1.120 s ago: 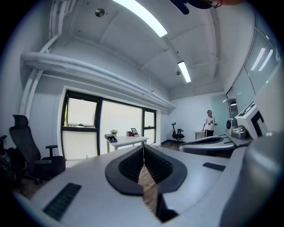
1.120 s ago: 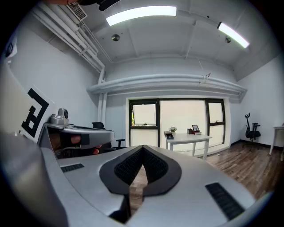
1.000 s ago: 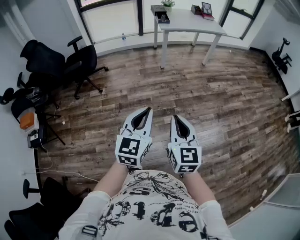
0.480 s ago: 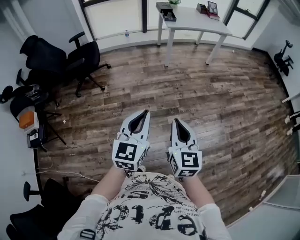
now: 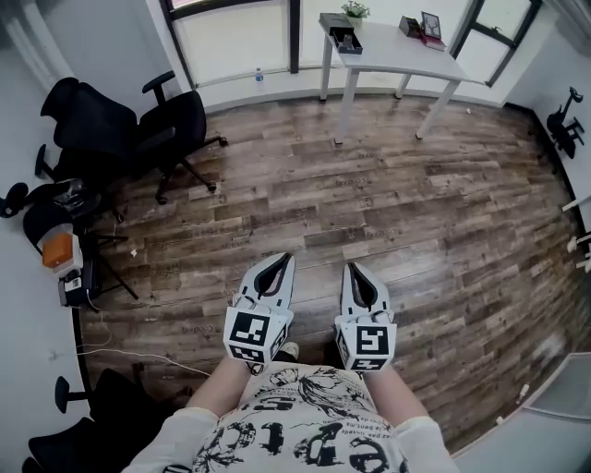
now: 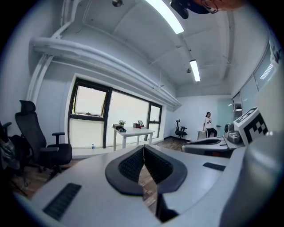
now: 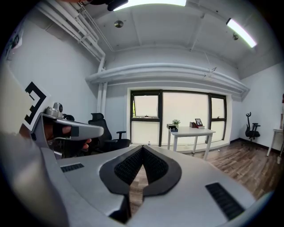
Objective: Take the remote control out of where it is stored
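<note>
No remote control shows in any view. In the head view my left gripper (image 5: 287, 257) and my right gripper (image 5: 352, 266) are held side by side at waist height over the wooden floor. Both point toward a white table (image 5: 397, 55) by the windows. Each is shut with nothing between its jaws. In the left gripper view the dark pads of the left gripper (image 6: 143, 146) meet at the tip. The right gripper view shows the same of the right gripper (image 7: 143, 147). On the table stand a black box (image 5: 343, 39), a small plant (image 5: 355, 11) and a photo frame (image 5: 430, 23).
Black office chairs (image 5: 138, 125) crowd the left wall, beside clutter with an orange item (image 5: 57, 249). A cable (image 5: 129, 352) trails on the floor at the left. A person (image 6: 208, 124) stands far off in the left gripper view. A small bottle (image 5: 259, 77) sits by the window.
The table, chairs and floor have slid right and down in the head view, and both grippers sit lower in the picture. Both stay shut and empty.
</note>
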A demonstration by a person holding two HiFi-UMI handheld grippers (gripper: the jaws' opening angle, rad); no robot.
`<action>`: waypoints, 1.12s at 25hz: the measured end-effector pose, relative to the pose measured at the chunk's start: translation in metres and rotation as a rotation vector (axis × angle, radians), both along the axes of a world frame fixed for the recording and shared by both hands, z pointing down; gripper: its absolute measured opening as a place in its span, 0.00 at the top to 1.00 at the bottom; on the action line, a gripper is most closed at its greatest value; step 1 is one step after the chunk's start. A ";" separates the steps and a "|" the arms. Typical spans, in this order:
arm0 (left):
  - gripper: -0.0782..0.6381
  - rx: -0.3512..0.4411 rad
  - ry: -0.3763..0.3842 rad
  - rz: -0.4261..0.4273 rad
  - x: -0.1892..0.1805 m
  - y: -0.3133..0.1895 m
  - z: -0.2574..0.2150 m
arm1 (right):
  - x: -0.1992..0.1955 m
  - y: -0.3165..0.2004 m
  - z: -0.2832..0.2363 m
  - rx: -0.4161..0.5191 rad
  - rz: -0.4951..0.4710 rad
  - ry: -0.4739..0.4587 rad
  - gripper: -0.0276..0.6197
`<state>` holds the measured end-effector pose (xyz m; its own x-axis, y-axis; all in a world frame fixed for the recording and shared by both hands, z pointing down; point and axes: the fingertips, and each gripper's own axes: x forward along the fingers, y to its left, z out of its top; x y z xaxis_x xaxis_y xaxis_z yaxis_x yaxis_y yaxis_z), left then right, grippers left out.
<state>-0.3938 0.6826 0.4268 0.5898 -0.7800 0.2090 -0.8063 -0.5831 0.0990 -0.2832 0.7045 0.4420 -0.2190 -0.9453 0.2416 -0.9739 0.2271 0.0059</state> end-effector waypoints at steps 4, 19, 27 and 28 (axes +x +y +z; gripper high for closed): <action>0.88 0.037 -0.004 -0.034 0.025 -0.023 -0.004 | 0.020 -0.026 0.000 0.015 -0.036 -0.019 0.95; 0.88 0.101 0.004 -0.071 0.221 -0.122 -0.026 | 0.214 -0.132 -0.019 0.064 -0.141 -0.020 0.95; 0.88 0.040 -0.018 0.014 0.307 -0.159 -0.008 | 0.311 -0.172 0.001 0.025 -0.039 -0.071 0.95; 0.88 0.024 -0.012 0.024 0.313 -0.167 -0.006 | 0.316 -0.178 0.002 0.029 -0.034 -0.067 0.95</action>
<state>-0.0806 0.5160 0.4206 0.6061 -0.7706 0.1972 -0.7930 -0.6045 0.0752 0.0327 0.5268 0.4437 -0.2664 -0.9433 0.1981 -0.9639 0.2612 -0.0525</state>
